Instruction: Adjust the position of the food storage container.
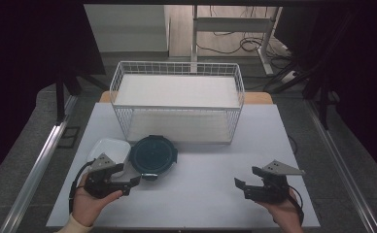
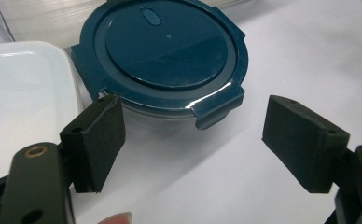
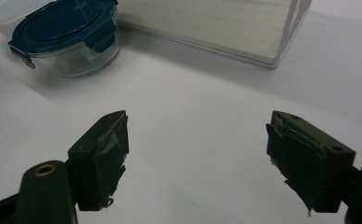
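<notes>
My left gripper (image 2: 193, 140) spread wide, just short of round glass container with dark teal clip lid (image 2: 163, 51), my right gripper (image 3: 198, 158) spread too, nothing between.

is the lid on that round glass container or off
On. The dark teal lid sits flat on the round glass container, its side tabs folded down over the rim.

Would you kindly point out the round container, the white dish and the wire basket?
round container (image 2: 170, 46), left gripper view, middle of its dark teal lid.
white dish (image 1: 112, 148), high view, its bare inside.
wire basket (image 1: 177, 108), high view, front top rim.
</notes>
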